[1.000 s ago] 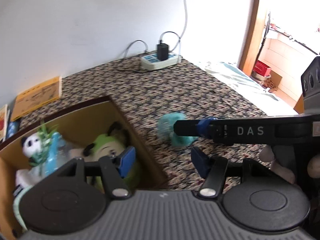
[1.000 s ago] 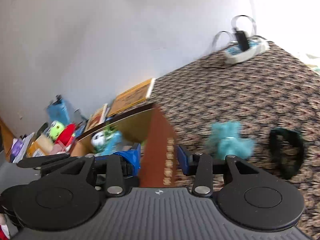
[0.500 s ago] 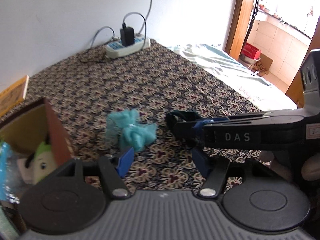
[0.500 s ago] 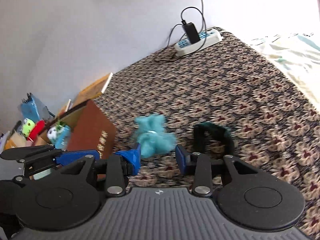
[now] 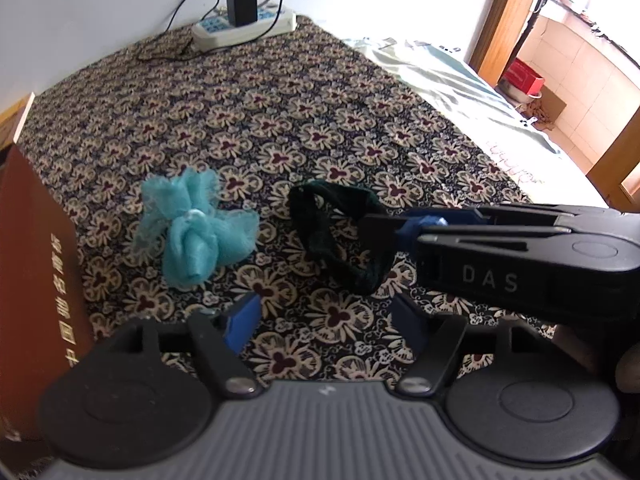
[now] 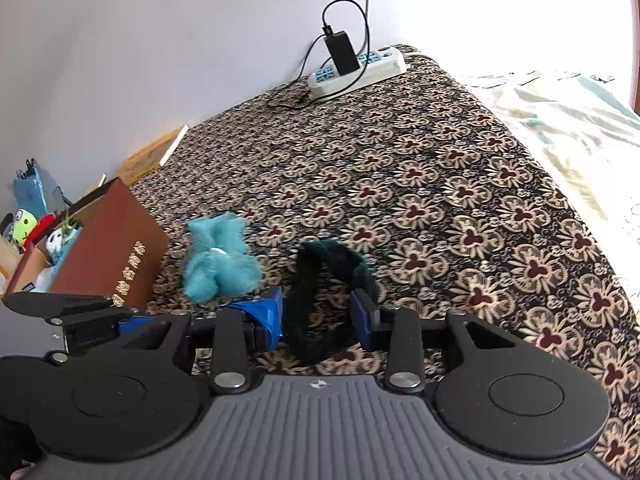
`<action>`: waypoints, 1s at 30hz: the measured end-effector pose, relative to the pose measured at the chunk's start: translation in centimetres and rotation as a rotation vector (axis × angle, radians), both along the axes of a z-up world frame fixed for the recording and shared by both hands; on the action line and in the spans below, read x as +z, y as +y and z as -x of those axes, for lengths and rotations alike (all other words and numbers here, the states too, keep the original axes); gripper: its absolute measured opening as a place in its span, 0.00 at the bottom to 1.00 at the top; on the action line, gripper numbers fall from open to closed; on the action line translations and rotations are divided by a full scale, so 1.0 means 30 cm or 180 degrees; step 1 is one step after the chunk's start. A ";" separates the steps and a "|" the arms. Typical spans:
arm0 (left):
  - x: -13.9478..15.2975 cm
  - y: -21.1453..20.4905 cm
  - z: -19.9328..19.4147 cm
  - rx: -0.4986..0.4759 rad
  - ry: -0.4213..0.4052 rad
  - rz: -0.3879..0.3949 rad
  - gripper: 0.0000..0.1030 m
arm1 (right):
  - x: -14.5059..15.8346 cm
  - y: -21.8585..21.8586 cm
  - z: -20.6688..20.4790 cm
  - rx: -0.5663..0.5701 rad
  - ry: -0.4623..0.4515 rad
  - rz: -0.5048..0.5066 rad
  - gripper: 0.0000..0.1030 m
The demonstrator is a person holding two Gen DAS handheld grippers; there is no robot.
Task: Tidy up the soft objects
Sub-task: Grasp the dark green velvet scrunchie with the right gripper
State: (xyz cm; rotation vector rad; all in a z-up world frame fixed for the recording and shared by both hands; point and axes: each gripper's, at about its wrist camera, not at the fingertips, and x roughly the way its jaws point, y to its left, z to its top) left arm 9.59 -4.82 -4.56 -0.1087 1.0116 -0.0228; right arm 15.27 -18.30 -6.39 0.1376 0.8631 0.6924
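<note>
The right claw (image 6: pixel 318 314) is spread wide, with its 2 blue pads on either side of the dark green band (image 6: pixel 328 276), which lies on the flowered bed cover (image 6: pixel 460 200). The left claw (image 5: pixel 326 324) is also spread and holds nothing. The teal cloth bundle (image 5: pixel 196 228) lies just beside the band, near the brown box (image 6: pixel 108 252).

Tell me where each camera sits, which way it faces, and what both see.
Left wrist: sits behind the open left gripper, looks down at the patterned cloth; the right gripper reaches in from the right.
Right wrist: behind the open right gripper, jaws either side of the dark green band; the left gripper's tip shows at left.
Shared: teal scrunchie, green band, brown box, power strip.
</note>
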 end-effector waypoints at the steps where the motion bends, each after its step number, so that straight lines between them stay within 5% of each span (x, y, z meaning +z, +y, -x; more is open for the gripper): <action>1: -0.006 -0.002 -0.006 0.0019 0.0024 0.0005 0.77 | -0.005 -0.004 -0.008 -0.0021 -0.0007 0.0008 0.19; 4: -0.016 -0.010 -0.012 0.0070 0.0033 0.0013 0.93 | -0.025 -0.018 -0.033 -0.0081 0.0021 0.0001 0.20; 22: -0.049 -0.024 -0.109 -0.0101 -0.0225 0.0335 0.91 | -0.102 -0.011 -0.149 0.0054 0.0197 -0.0256 0.21; 25: -0.061 -0.025 -0.129 -0.0134 -0.0232 0.0326 0.82 | -0.110 -0.011 -0.163 0.0103 0.0249 -0.0271 0.20; 27: -0.077 -0.021 -0.146 -0.0167 -0.0155 0.0381 0.58 | -0.111 -0.007 -0.163 0.0161 0.0220 -0.0237 0.19; 30: -0.102 -0.015 -0.162 -0.0146 -0.0090 0.0429 0.54 | -0.114 -0.003 -0.165 0.0233 0.0233 -0.0245 0.15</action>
